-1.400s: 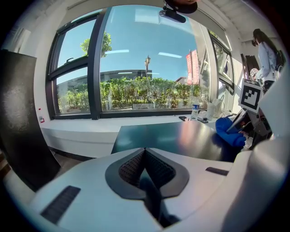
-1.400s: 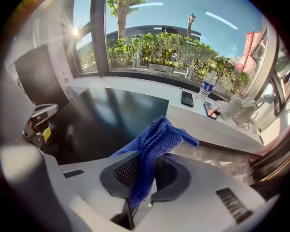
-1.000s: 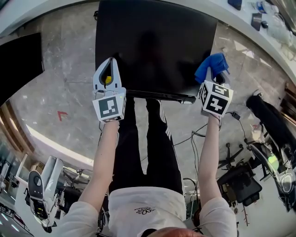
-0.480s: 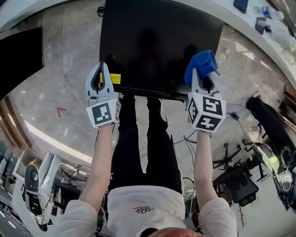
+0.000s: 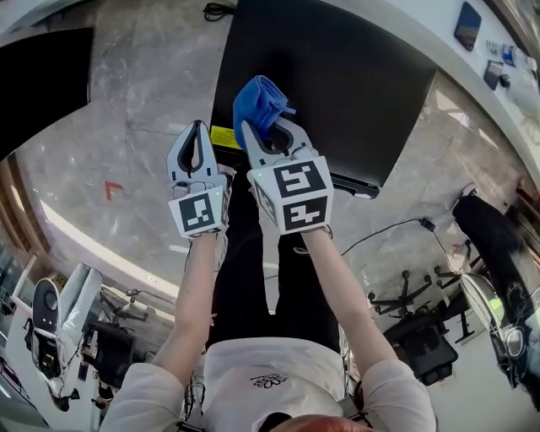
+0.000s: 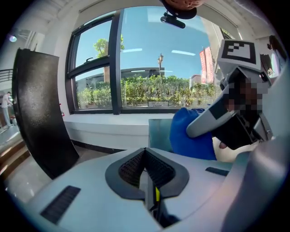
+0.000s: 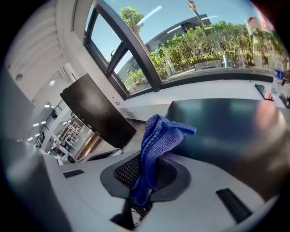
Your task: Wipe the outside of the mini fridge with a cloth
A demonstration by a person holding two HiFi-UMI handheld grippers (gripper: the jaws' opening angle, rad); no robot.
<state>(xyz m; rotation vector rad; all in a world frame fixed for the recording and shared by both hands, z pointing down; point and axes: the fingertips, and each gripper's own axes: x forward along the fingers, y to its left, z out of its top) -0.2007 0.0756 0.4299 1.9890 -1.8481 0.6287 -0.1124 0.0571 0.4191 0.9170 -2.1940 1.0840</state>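
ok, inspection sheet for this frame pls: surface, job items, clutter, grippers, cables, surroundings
Surface: mini fridge top, dark and glossy, nothing seen on it.
Job's things: blue cloth, bunched, over the fridge's near-left corner; contact unclear.
Clutter: dark flat device on the white counter.
Grippers: left gripper shut, empty; right gripper shut on the cloth.
Cables: black cable loose on the floor beside the fridge.
Surroundings: marble floor, black panel, office chair.
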